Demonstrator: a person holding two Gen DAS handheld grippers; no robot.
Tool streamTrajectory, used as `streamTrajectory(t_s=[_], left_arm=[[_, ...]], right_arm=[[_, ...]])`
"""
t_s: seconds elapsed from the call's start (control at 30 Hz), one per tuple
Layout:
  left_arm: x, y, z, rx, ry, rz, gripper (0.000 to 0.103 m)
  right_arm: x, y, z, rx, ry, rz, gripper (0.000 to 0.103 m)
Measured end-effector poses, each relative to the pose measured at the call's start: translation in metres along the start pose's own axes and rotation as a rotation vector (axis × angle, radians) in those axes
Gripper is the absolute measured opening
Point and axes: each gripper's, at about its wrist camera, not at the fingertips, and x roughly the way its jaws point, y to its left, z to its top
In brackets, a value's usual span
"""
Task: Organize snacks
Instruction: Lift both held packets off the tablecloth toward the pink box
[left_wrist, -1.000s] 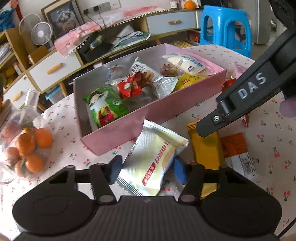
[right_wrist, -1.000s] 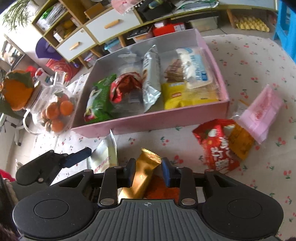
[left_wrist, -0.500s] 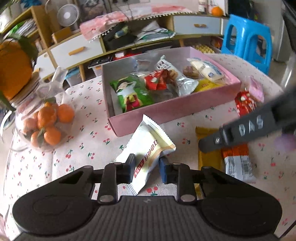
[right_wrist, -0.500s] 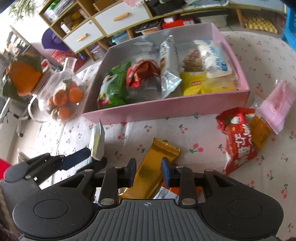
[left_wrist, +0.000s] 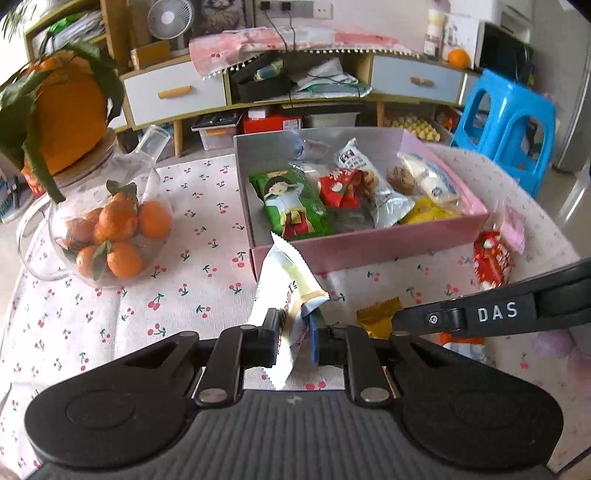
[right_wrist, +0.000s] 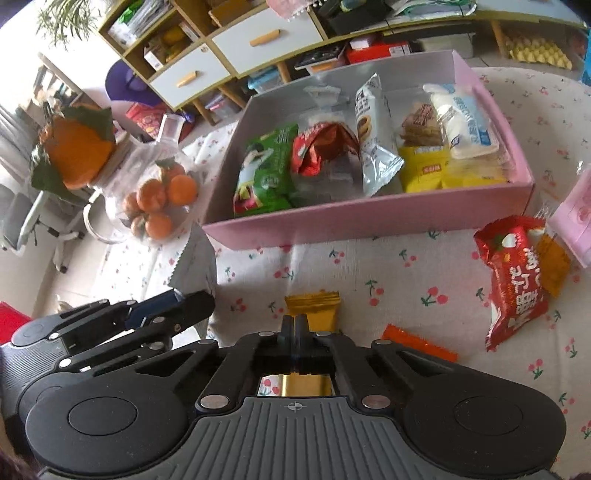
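**Both tools clamped on snack packets**

The left tool (left_wrist: 293, 338) pinches a white packet (left_wrist: 286, 291), lifted just short of the pink box (left_wrist: 369, 247) ahead. The right tool (right_wrist: 295, 332) is closed on a gold packet (right_wrist: 314, 308) over the tabletop (right_wrist: 369, 266); a red packet (right_wrist: 515, 280) lies to its right.

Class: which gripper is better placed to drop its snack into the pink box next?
Left. The left gripper holds the white packet lifted beside the pink box; the right gripper's gold bar lies farther back.

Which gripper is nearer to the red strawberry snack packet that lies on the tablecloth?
Right. The right gripper, shut on the gold packet, is closer to the red packet. The left gripper holds the white packet farther to the left.
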Motion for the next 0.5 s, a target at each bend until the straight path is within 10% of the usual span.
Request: streamTrajectory(t_s=[0.23, 0.5], left_arm=[[-0.002, 0.019, 0.003, -0.104, 0.009, -0.054, 0.013], [0.001, 0.034, -0.001, -0.193, 0.049, -0.051, 0.018]], right_arm=[[-0.006, -0.002, -0.001, 0.019, 0.0, -0.009, 0.028], [0.014, 0.045, -0.03, -0.268, 0.017, -0.14, 0.052]])
